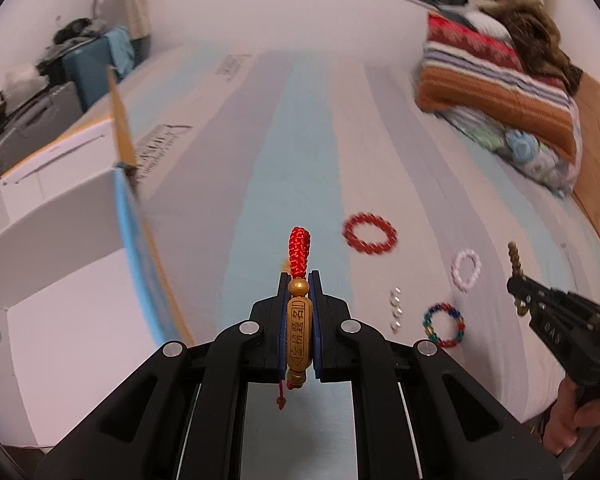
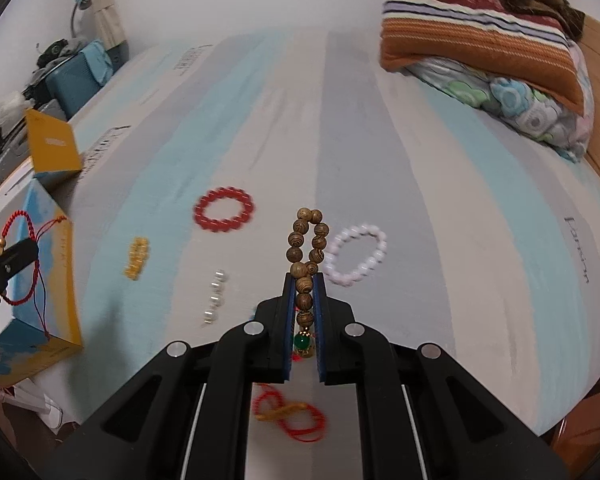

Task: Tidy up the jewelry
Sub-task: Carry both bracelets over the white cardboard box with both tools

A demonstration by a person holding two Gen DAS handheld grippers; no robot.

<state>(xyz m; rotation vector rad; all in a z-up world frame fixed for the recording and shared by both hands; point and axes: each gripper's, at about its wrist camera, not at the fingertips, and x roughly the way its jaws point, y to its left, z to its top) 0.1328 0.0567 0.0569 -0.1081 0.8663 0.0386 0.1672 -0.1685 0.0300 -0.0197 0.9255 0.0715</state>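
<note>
Jewelry aloft over the bed [image 1: 308,140]: left tongs [image 1: 299,280] clench a red cord bracelet [image 1: 299,312]; right tongs [image 2: 305,280] clench a wooden bead bracelet [image 2: 306,256], pale pink bracelet [image 2: 356,258] just beyond.

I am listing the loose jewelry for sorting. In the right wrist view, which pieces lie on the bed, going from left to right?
Yellow bead bracelet → clear bead strand → red bead bracelet → white bead bracelet.

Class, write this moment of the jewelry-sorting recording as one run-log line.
left gripper: shut on red cord bracelet | right gripper: shut on wooden bead bracelet | bed: red bead bracelet, white bead bracelet
</note>
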